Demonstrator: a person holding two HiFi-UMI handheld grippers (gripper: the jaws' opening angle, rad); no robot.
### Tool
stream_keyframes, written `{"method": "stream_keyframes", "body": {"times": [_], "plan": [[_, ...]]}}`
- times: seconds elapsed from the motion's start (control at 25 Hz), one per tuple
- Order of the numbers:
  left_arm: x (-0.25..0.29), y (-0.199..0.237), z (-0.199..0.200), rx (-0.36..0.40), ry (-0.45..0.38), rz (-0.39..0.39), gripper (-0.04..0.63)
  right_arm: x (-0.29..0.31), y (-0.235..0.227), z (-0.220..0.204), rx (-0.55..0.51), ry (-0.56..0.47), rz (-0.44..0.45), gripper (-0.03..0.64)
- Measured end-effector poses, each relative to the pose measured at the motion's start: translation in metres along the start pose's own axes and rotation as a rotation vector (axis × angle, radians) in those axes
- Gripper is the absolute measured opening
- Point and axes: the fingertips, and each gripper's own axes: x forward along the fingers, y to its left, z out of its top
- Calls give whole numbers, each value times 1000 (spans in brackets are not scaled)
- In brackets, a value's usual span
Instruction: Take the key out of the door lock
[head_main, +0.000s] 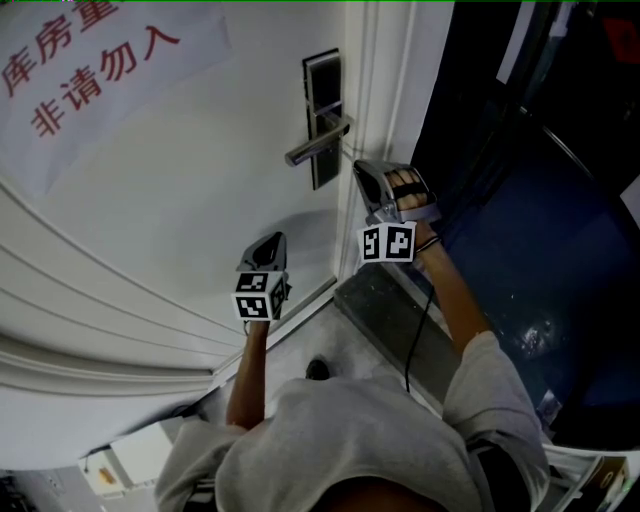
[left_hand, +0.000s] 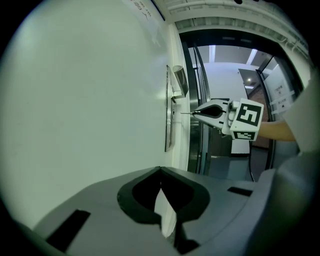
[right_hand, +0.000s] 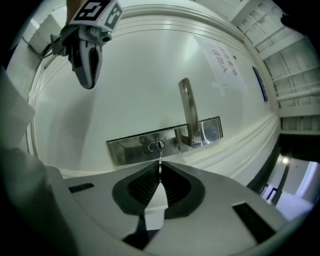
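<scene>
I'm facing a broad white door (head_main: 180, 190) that fills the left of the head view, with a pale notice (head_main: 90, 70) in red characters stuck on it, a dim, dark space (head_main: 540, 200) past its frame on the right and grey floor (head_main: 330, 335) below. Near that edge the door carries a long metal lock plate (head_main: 322, 75) with a lever handle (head_main: 318, 143) standing out from it. My right claw (right_hand: 159, 174) is clenched on the key (right_hand: 160, 162), whose blade points at the keyhole (right_hand: 157, 145) and sits just clear of it, while my left claw (left_hand: 160, 170) hangs closed and empty lower down beside the door, well apart from the lock
</scene>
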Motion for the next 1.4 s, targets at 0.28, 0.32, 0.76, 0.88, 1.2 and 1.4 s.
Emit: {"method": "stream_keyframes", "body": {"times": [0.28, 0.32, 0.76, 0.88, 1.2, 1.4], "plan": [[-1, -4, -1, 7, 5, 1, 18, -20, 18, -14, 479, 32, 66, 29], [-1, -4, 0, 7, 5, 1, 18, -23, 22, -15, 554, 38, 75, 29], [-4, -9, -1, 3, 1, 11, 18, -66, 64, -42, 1150, 99, 91, 29], [-7, -9, -4, -3, 1, 19, 18, -80, 79, -50, 1214, 130, 88, 29], [-23, -20, -14, -17, -4, 26, 18, -117, 91, -45, 1250, 126, 92, 29], [-40, -30, -16, -15, -18, 31, 18, -140, 80, -41, 1240, 112, 69, 29]]}}
